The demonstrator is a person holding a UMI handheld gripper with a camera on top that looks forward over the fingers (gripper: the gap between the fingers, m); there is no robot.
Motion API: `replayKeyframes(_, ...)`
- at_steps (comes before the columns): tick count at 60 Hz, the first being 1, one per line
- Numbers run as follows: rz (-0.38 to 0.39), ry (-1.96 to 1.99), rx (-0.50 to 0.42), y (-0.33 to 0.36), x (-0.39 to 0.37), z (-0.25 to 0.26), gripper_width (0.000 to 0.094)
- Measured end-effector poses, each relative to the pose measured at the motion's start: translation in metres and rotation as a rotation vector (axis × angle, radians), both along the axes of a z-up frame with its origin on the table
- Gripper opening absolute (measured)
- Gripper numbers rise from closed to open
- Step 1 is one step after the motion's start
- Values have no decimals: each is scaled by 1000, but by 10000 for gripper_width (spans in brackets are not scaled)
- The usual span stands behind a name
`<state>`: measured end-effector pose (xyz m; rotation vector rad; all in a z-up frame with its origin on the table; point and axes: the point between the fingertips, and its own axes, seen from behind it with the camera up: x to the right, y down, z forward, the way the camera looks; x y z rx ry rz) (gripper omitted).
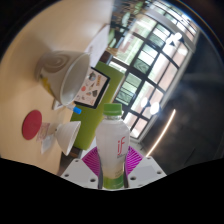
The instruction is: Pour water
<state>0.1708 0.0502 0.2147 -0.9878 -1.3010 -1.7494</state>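
A clear bottle (pixel 113 145) with a white cap, pink lettering and a green lower label stands between my fingers; both magenta pads (pixel 93 160) press on its sides. My gripper (pixel 113 163) is shut on the bottle and holds it lifted and tilted over the table. A white cup (pixel 67 134) lies ahead to the left of the bottle on the pale table (pixel 30 90).
A green box with a picture on its face (pixel 95 95) stands just beyond the bottle. A white bowl-shaped thing (pixel 62 78) and a pale lid (pixel 52 66) lie farther on. A red round coaster (pixel 34 124) lies left of the cup. Large windows (pixel 160 60) are beyond.
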Motion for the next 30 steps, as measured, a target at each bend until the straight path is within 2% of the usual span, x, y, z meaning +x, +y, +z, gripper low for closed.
replayKeyframes(2, -11, -116, -32, -13, 3, 3, 278)
replayKeyframes(4, -17, -196, -41, 17, -2, -10, 276)
replayKeyframes(10, -19, -364, -63, 28, -11, -24, 278)
replayKeyframes(11, -27, -390, -66, 2, -14, -21, 278)
replayKeyframes(17, -17, -386, -68, 16, -15, -21, 279)
replayKeyframes(30, -5, -348, -66, -17, -23, -22, 279)
